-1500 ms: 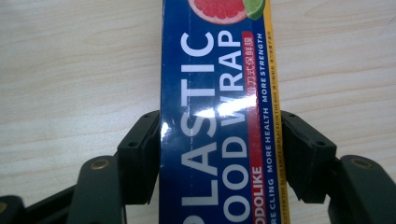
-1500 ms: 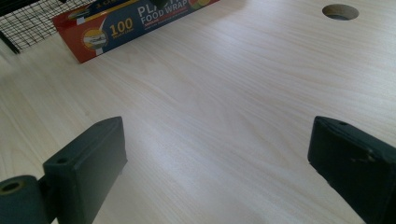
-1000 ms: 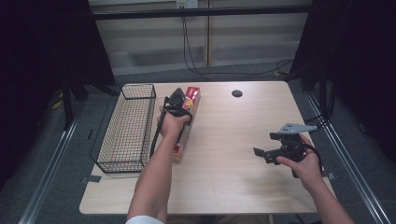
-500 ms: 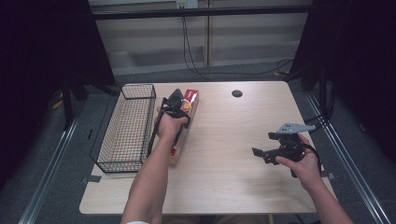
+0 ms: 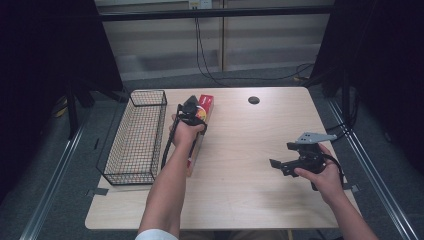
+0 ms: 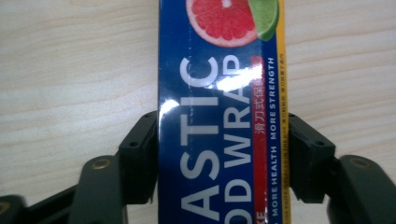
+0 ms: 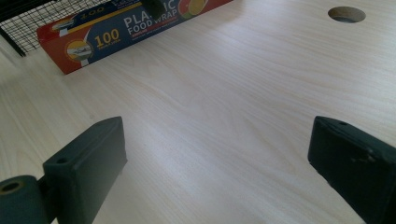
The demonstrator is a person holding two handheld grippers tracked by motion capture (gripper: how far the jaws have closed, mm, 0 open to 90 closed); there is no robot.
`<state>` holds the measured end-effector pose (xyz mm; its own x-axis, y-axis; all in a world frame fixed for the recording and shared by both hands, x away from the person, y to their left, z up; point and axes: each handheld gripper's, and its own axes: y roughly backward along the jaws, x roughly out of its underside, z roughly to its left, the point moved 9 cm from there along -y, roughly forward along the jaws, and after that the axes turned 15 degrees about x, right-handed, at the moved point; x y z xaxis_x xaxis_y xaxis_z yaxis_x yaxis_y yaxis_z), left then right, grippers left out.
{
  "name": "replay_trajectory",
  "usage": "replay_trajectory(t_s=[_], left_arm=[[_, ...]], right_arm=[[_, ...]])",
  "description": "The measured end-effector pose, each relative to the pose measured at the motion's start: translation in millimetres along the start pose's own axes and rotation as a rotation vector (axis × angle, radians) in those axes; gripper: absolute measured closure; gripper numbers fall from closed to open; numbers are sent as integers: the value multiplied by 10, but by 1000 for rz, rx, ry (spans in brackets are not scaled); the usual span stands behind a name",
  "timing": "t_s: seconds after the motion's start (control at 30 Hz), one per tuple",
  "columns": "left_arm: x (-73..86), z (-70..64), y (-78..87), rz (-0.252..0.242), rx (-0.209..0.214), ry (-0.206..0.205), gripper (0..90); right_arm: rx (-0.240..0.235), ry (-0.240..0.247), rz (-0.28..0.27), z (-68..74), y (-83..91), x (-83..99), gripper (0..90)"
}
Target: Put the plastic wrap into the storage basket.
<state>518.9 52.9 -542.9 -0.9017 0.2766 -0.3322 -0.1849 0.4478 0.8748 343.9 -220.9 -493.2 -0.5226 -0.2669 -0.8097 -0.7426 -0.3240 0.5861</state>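
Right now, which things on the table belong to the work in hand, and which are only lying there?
In the work:
- plastic wrap box, lying flat on the table
- left gripper, its jaws against both long sides of the box

Only there:
- wire basket, beside the box
- right gripper, open over bare wood
- round hole in the table

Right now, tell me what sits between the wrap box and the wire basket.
Nothing visible. The wrap box lies on the table right beside the wire basket, with a strip of bare wood between them. The left hand-held gripper has a jaw against each long side of the box.
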Motion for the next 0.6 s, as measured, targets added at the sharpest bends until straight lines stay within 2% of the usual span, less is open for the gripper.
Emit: replay_trajectory(t_s=[0.07,0.17,0.27,0.37,0.43,0.6], left_arm=[[-3,-4,8,11,-16,-6,411],[25,-34,26,35,-17,23,431],[44,-78,79,32,45,53,437],[71,-67,186,49,32,59,438],[77,-48,275,36,42,77,439],[97,-9,505,19,39,81,442]], right_arm=[[0,-4,-2,-4,2,-3,41],[1,-5,-5,-13,4,-7,40],[3,-7,-7,-18,4,-9,40],[2,-11,-4,-23,-2,-5,41],[0,-8,-7,-18,-4,-13,40],[2,-7,-10,-2,-6,-27,40]])
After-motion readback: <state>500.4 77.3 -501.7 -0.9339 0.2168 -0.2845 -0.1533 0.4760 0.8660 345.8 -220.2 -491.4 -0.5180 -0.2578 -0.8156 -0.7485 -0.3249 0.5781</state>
